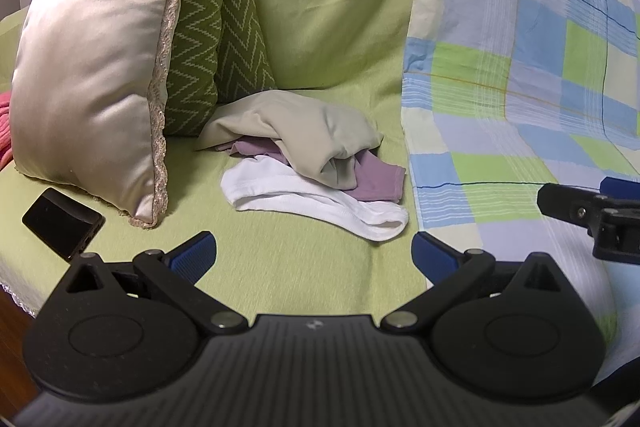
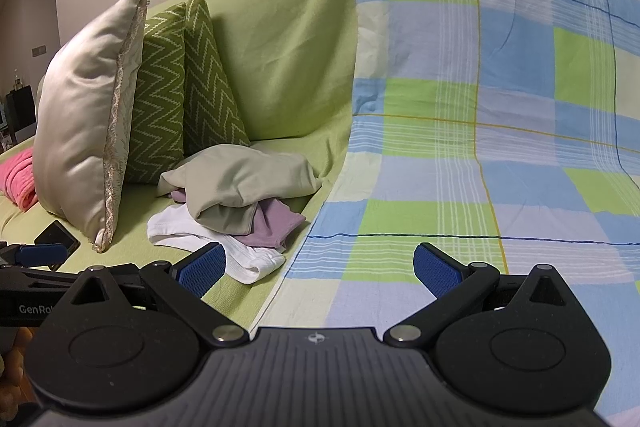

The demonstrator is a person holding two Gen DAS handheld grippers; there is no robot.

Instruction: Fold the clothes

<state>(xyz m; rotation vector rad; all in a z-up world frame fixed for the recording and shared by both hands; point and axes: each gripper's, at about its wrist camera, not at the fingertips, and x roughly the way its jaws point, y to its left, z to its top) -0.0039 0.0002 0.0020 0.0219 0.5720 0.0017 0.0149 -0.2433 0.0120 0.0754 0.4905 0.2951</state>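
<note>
Blue pads tip both of my tongs, and both stand spread wide with nothing between them. My left gripper (image 1: 314,253) hangs over the green sofa cover (image 1: 280,267); my right gripper (image 2: 319,265) hangs over the edge where that cover meets the checked sheet (image 2: 480,107). Just ahead of my left one lies the pile of clothes: a white garment (image 1: 316,203) nearest, flat on the seat, a mauve garment (image 1: 372,175) partly on top of it, and a grey-beige garment (image 1: 296,127) heaped over both. The pile sits close to the sheet's edge. Behind it lean two green zigzag cushions (image 1: 208,39), with a satin cushion (image 1: 92,67) in front of them. A black phone (image 1: 62,223) lies beside the satin one. Farther left is a pink cloth (image 2: 18,183).
</note>
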